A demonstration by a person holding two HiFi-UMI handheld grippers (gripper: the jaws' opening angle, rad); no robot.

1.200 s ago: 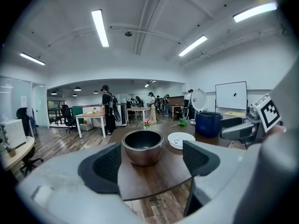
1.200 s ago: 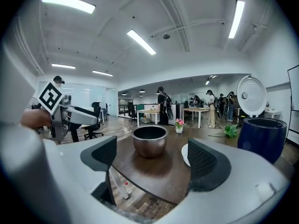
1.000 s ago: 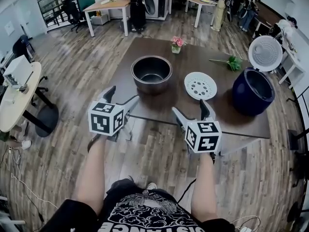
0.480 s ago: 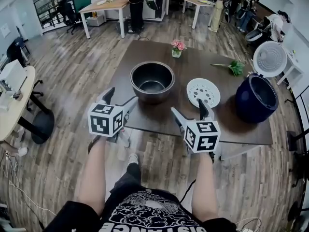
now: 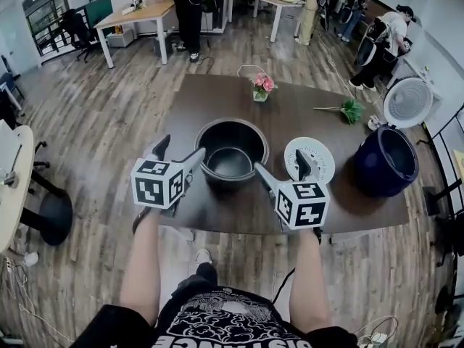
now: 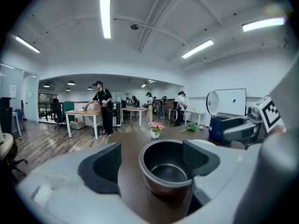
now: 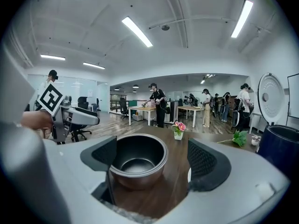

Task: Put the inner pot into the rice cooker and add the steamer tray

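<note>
Inner pot (image 5: 232, 151) near desk (image 5: 210, 100) front edge: stiff, slick metal, probably weighty; grip rim. Left tool (image 5: 181, 149), right tool (image 5: 281, 164) both gape.

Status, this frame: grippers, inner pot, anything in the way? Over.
Both open: left gripper and right gripper flank inner pot, no grip. Pot upright, empty, on table. Between pot and open rice cooker lies steamer tray.
</note>
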